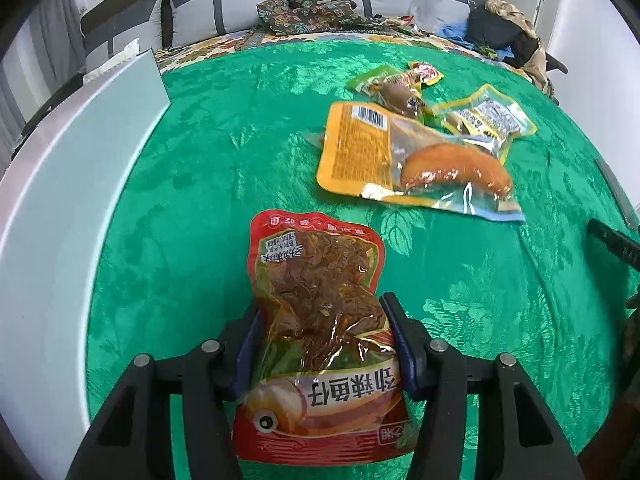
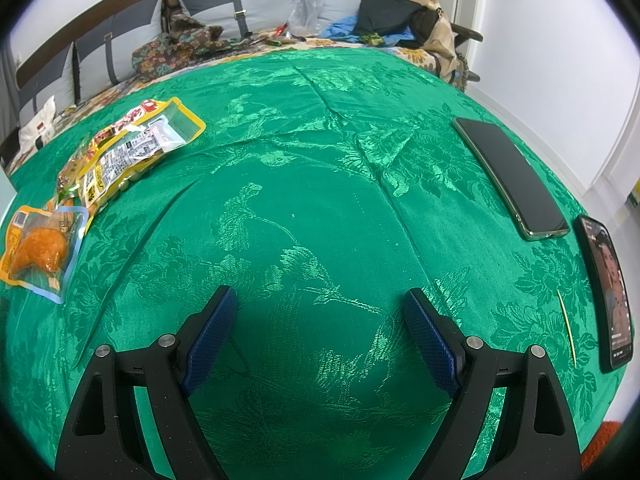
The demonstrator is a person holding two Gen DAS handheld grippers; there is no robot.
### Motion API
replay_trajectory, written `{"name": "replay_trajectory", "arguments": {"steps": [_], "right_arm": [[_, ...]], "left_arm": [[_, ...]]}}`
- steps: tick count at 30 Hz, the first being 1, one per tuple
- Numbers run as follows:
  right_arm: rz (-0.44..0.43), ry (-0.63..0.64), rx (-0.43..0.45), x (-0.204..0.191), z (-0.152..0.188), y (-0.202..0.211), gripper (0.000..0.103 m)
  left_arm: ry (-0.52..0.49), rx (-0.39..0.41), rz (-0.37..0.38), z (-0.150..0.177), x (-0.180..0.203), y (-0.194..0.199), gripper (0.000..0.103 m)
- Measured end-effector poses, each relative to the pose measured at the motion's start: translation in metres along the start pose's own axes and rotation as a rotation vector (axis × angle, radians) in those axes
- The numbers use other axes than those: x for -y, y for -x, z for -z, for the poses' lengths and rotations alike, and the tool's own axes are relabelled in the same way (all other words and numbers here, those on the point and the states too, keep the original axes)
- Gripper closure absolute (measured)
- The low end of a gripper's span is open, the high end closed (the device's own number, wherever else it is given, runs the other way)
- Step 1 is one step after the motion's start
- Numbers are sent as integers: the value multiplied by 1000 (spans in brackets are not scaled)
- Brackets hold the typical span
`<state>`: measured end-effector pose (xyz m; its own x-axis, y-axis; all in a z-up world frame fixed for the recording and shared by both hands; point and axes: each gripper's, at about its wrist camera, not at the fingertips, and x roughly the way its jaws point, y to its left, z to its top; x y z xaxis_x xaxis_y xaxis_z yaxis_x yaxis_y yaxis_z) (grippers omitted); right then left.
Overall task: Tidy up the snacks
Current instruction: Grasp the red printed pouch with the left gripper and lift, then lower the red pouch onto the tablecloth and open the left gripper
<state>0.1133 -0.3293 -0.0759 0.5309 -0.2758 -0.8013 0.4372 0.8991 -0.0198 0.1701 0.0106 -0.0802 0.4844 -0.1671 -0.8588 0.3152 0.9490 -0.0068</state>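
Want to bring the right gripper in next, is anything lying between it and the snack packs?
Nothing visible: only bare green cloth lies between the open right gripper and the snack packs to its left. The phones sit on the opposite side.

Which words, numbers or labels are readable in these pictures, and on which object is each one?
"劲辣鱼仔", seen upside down: on the red plastic fish snack pouch held in the left claw.
Barcode and small print on the orange sausage packet: too small to read.
Label on the yellow snack packet: blurred.
Lit phone screen: unreadable.
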Motion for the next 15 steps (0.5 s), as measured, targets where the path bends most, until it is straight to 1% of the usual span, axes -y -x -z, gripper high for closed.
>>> {"name": "replay_trajectory", "arguments": {"steps": [1, 5, 7, 8, 10, 13, 15], "right_arm": [[0, 0, 0, 0, 0, 0, 15], [0, 0, 0, 0, 0, 0, 15], [0, 0, 0, 0, 0, 0, 15], [0, 0, 0, 0, 0, 0, 15], [0, 0, 0, 0, 0, 0, 15], [0, 0, 0, 0, 0, 0, 15], [0, 0, 0, 0, 0, 0, 15]], "left_arm": [[5, -4, 3, 1, 0, -4, 37], [32, 14, -8, 4, -6, -9, 25], [50, 17, -6, 4, -11, -11, 16], [52, 26, 0, 4, -13, -12, 15], [49, 27, -25, 5, -15, -14, 7], [65, 40, -32, 9, -19, -16, 0], [64, 52, -33, 11, -20, -16, 0]]}}
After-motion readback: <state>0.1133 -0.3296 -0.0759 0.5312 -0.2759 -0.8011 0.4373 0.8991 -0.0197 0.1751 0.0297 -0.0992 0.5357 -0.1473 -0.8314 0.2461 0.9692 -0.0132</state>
